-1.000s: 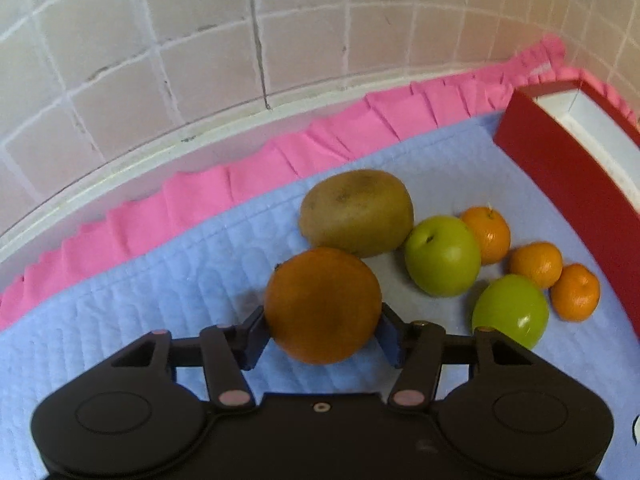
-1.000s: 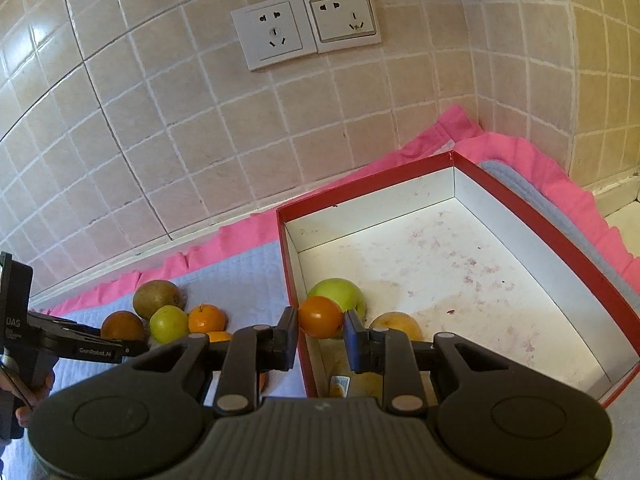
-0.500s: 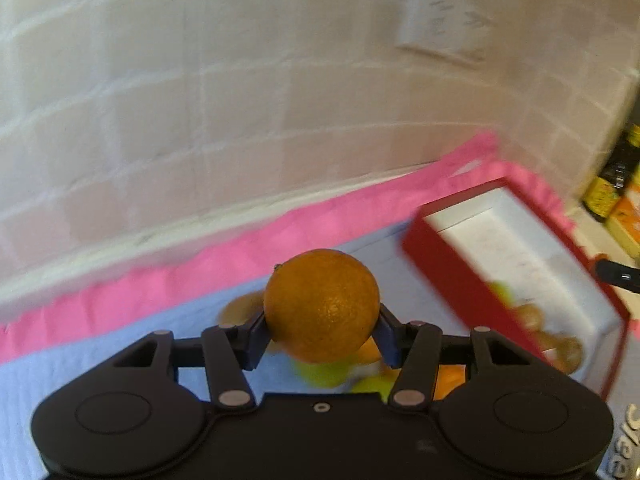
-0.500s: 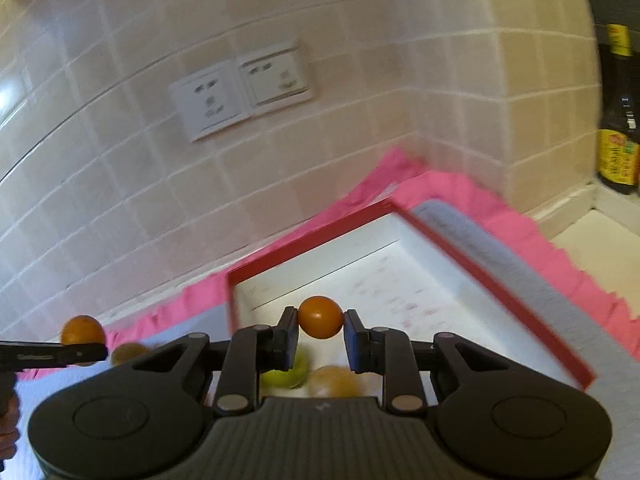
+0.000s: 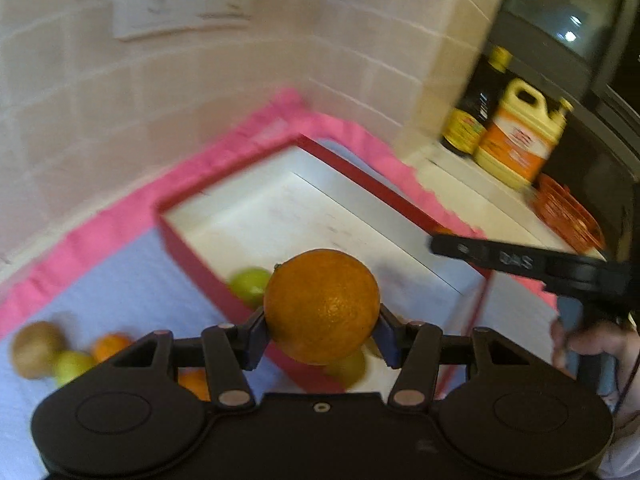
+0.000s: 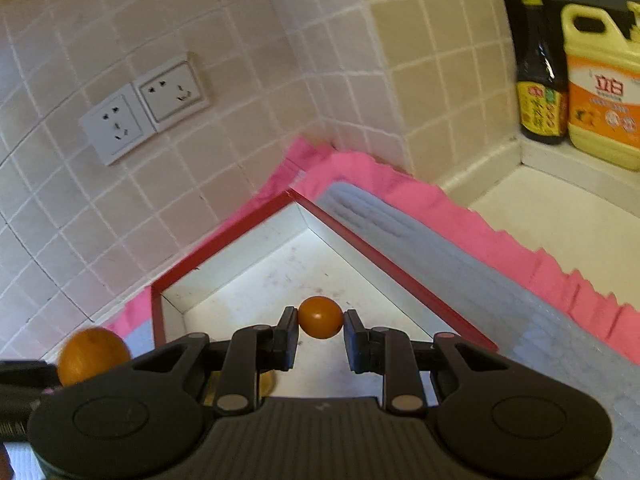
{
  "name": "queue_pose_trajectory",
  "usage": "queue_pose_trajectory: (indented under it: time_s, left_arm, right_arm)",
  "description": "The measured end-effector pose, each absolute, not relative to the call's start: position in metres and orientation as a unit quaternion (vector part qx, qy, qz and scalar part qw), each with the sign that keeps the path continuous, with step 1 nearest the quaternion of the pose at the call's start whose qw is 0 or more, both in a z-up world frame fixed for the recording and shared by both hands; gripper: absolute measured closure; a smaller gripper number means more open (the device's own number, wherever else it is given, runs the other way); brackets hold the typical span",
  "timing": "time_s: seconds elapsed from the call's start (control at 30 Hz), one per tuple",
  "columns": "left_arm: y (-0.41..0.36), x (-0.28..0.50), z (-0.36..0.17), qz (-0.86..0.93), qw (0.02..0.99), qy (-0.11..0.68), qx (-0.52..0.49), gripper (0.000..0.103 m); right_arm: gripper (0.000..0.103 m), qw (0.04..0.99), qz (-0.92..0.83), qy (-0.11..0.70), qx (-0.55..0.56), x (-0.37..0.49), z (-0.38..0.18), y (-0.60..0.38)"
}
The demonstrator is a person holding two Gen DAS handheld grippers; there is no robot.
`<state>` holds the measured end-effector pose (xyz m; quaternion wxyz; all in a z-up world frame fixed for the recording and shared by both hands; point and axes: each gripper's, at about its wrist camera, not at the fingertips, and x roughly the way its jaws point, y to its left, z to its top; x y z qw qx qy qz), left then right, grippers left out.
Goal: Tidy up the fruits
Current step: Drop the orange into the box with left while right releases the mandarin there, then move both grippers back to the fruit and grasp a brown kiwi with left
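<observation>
Beige wall tiles (image 6: pixel 224 216) and a double socket (image 6: pixel 144 110) back a counter laid with a pink-edged blue mat (image 6: pixel 500 280), on which sits a red box (image 6: pixel 384 258) with a white inside. The left gripper (image 5: pixel 322 330) pinches a big orange (image 5: pixel 322 306) above the box's near wall (green fruit (image 5: pixel 250 284) lies blurred inside, and more fruit (image 5: pixel 72 354) waits on the mat), while the right gripper (image 6: pixel 320 338) pinches a small orange (image 6: pixel 321 317) over the box floor

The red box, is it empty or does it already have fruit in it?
Not empty. The red box holds a green fruit by its near wall, another partly hidden.
</observation>
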<state>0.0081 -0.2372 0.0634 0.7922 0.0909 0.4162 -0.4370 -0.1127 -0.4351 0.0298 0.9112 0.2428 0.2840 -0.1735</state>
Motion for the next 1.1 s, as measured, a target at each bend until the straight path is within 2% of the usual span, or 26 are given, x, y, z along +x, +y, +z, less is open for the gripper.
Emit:
queue_pose_trajectory:
  time_s: [0.5,0.53,0.57,0.63,0.77,1.1]
  left_arm:
    - [-0.284,-0.019,0.036,-0.481,0.74,0.455,0.115,0.038]
    - [-0.286,-0.019,0.035,-0.478,0.738,0.462,0.12,0.034]
    - [-0.286,-0.019,0.034,-0.475,0.737,0.466,0.122,0.026]
    - [-0.284,-0.017,0.038,-0.464,0.749,0.458,0.118,0.024]
    - [-0.279,-0.008,0.047,-0.455,0.759,0.452,0.109,0.024]
    - [-0.25,0.023,0.062,-0.406,0.796,0.437,0.097,0.023]
  right_arm:
    - [0.075,0.895,-0.183,0.312,0.262,-0.126,0.023,-0.44]
    - [0.071,0.895,-0.183,0.312,0.261,-0.125,0.023,-0.44]
    - [0.058,0.895,-0.186,0.31,0.262,-0.126,0.023,-0.44]
    - [0.044,0.896,-0.194,0.304,0.261,-0.127,0.025,-0.439]
    - [0.033,0.897,-0.199,0.298,0.257,-0.128,0.028,-0.437]
    - [0.033,0.903,-0.202,0.284,0.25,-0.119,0.044,-0.428]
